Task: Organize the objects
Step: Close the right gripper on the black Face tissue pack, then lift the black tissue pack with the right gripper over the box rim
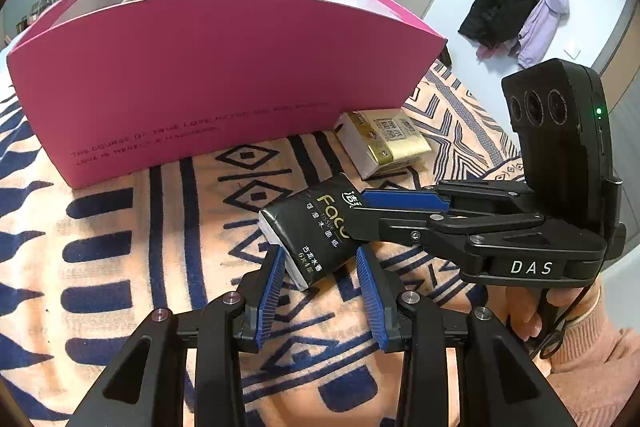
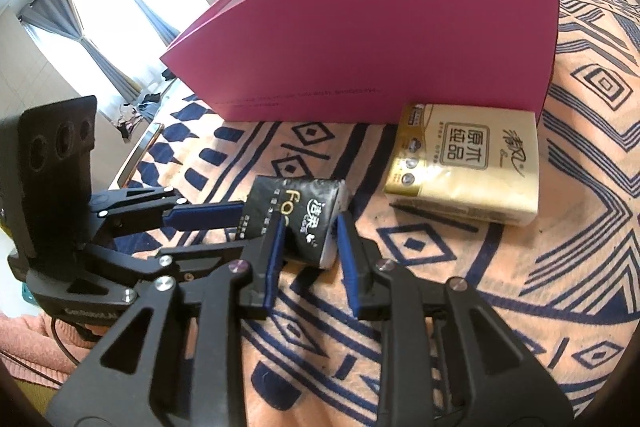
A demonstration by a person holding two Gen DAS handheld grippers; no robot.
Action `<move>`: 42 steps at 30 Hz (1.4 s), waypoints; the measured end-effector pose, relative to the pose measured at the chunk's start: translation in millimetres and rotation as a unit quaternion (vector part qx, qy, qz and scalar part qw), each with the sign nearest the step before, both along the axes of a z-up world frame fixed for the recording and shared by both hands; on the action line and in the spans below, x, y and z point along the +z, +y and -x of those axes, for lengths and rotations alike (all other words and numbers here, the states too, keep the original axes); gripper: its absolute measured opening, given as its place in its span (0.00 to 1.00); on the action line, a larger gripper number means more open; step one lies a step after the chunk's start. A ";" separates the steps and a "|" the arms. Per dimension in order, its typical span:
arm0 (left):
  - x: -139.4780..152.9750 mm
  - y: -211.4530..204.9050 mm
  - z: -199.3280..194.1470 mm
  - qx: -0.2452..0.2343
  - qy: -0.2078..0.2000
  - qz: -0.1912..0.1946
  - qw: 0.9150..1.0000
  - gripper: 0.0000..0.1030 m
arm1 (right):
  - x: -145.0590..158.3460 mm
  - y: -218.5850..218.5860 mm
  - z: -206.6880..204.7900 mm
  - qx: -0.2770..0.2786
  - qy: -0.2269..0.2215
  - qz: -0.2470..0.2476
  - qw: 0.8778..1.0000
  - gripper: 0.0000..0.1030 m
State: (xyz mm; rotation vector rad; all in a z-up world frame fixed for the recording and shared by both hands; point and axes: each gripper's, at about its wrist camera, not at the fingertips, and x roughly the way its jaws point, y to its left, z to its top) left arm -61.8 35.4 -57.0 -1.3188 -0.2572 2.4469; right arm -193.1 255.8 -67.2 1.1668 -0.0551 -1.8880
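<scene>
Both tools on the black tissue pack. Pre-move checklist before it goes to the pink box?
1. Left tool gripping the black tissue pack: ok, pads press on its near end.
2. Right tool gripping the pack: cannot tell; pads sit close on both sides, contact unclear.
3. Pink box upright, top open: ok.
4. Free room inside the box: cannot tell; the front wall hides most of the inside.
5. Yellow tissue pack out of the way: ok, it lies at the box's foot, apart from the black pack.
</scene>
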 end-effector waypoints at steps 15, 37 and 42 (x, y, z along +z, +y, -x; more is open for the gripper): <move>16.5 12.1 -3.5 -0.014 0.024 0.001 1.000 0.37 | 13.5 7.9 -19.6 -0.005 0.042 -0.003 0.999 0.29; 60.1 36.3 6.1 -0.031 0.080 0.018 0.996 0.37 | 57.2 36.2 -22.3 -0.037 0.097 0.018 0.994 0.29; 67.2 39.3 10.3 -0.034 0.089 0.017 0.995 0.37 | 65.3 38.8 -20.3 -0.043 0.107 0.022 0.993 0.29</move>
